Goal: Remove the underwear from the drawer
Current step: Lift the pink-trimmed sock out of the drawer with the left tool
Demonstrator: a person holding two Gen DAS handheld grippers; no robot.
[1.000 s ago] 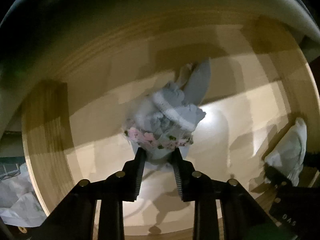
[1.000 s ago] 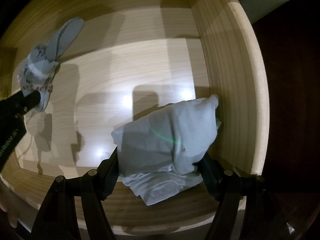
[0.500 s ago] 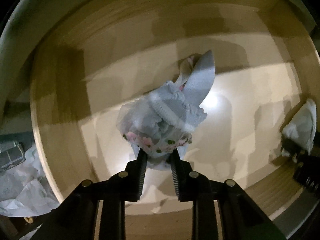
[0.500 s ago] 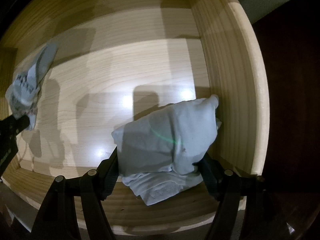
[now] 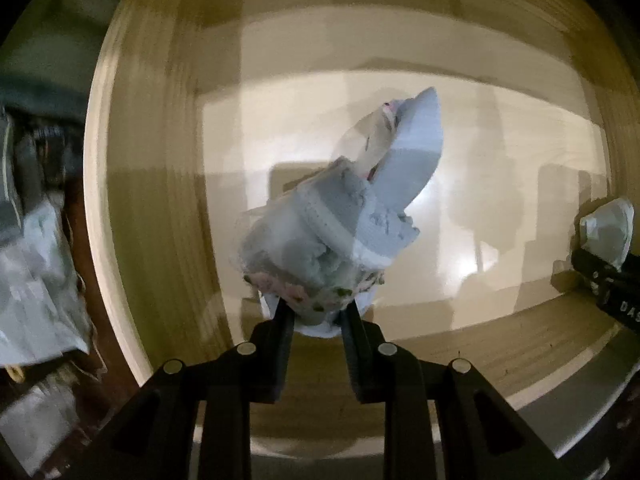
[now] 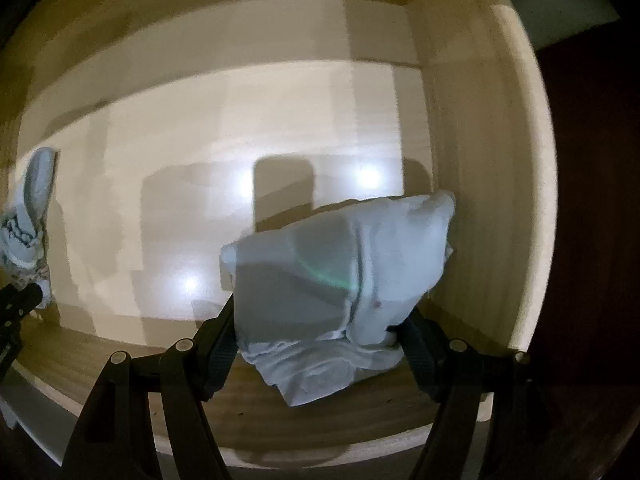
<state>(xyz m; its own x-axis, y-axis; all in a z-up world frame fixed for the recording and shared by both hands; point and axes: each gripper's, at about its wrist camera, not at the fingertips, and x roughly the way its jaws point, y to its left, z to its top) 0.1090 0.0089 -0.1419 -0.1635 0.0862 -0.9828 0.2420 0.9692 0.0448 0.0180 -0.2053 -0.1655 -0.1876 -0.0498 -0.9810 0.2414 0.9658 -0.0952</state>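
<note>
Right claw (image 5: 612, 280) lettering: "DAS"

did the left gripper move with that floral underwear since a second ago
Yes. The left gripper, shut on the floral underwear, has carried it toward the drawer's left wall.

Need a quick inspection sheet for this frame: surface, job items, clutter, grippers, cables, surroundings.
Surface: wooden drawer, pale floor, glare spots.
Job's things: floral underwear bunched and hanging in the left gripper; folded pale garment against the drawer's right wall.
Clutter: nothing seen inside the drawer.
Grippers: left gripper shut on the underwear; right gripper straddles the folded garment, grip unclear.
Cables: nothing seen.
Surroundings: blurred pale cloth pile outside the drawer's left side; dark room.
</note>
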